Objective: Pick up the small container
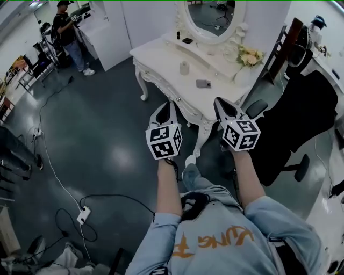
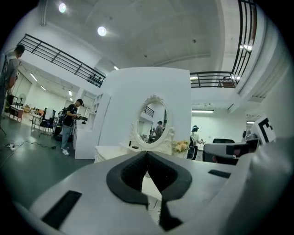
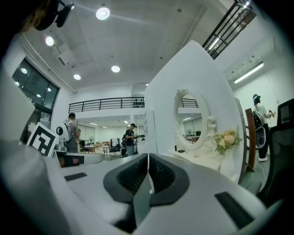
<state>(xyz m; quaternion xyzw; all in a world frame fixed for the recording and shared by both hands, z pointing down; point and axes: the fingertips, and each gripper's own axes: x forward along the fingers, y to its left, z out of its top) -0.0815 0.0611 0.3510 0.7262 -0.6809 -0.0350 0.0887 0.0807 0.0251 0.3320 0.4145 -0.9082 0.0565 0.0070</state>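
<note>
The left gripper [image 2: 147, 153] has its fingers pressed together at the tips, with nothing pinched between the dark pads [image 2: 126, 176]. A narrow gap shows only lower down, behind the tips. The right gripper [image 3: 148, 158] is closed as well, pad against pad, and it holds nothing. Both hang in the air side by side, close to each other but not touching.

Just beyond and below both sets of fingertips stands a white dressing table [image 1: 159, 56] with carved legs. The small container [image 1: 184, 67], a pale upright cylinder, sits on the table top. It is ahead of the fingers, roughly between the lines of the two grippers and clear of both. A flat grey phone-like thing [image 1: 203, 84] lies on the top, closer to the right fingers than the container is.

Farther out, an oval mirror [image 1: 210, 16] rises at the back of the table, and a bunch of flowers [image 1: 250, 56] stands beyond the right fingers. A black office chair [image 1: 303, 121] stands to the right of the right gripper. To the left of the left fingers the dark floor carries cables [image 1: 54, 172] and a power strip [image 1: 83, 215]. Far beyond the left fingers a person [image 1: 67, 32] in a dark top stands by a white cabinet [image 1: 107, 32].
</note>
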